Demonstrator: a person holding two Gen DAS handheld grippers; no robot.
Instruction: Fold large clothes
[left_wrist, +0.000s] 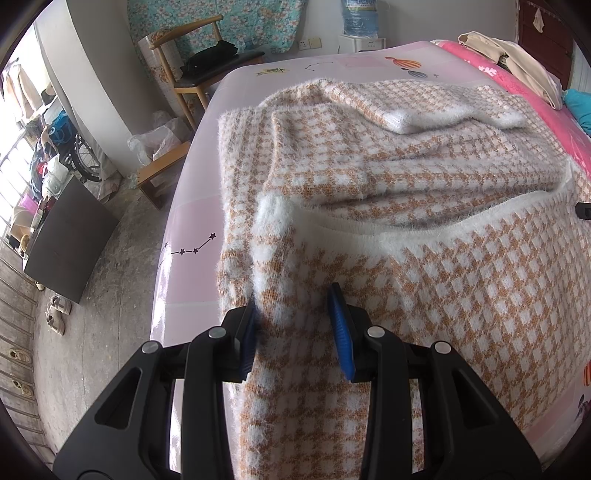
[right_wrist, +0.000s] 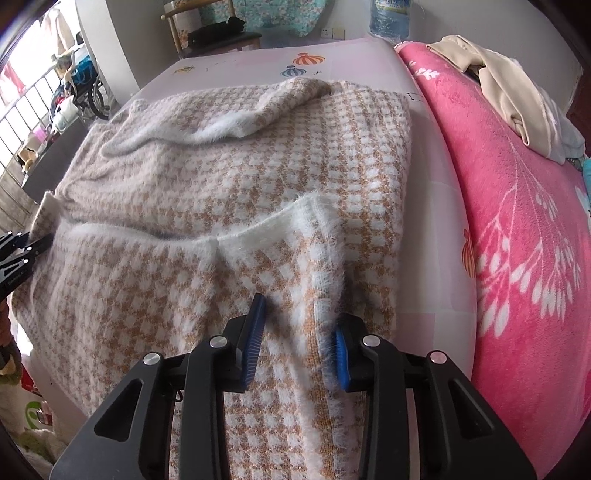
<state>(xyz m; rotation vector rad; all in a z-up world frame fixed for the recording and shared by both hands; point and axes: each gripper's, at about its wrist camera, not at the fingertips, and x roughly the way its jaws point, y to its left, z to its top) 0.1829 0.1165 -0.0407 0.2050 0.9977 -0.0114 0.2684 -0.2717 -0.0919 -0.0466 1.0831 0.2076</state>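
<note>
A fluffy orange-and-white checked sweater (left_wrist: 406, 177) lies spread on the pink bed (left_wrist: 192, 229), with a white-cuffed sleeve (left_wrist: 424, 118) folded across its far part. My left gripper (left_wrist: 295, 325) points down at the near left corner of its upper layer. That layer's edge runs into the left pad, and fabric fills the gap between the blue pads. My right gripper (right_wrist: 299, 332) sits at the sweater's (right_wrist: 240, 177) near right corner. The white ribbed edge (right_wrist: 325, 258) runs into its right pad, with fabric bunched between the pads. The left gripper's black fingers (right_wrist: 26, 247) show at the far left.
A bright pink floral blanket (right_wrist: 517, 258) covers the bed's right side, with beige clothes (right_wrist: 517, 99) piled on it. A wooden chair (left_wrist: 199, 70) holding dark cloth stands beyond the bed. A dark low table (left_wrist: 70, 240) and shoes (left_wrist: 57, 314) are on the floor at left.
</note>
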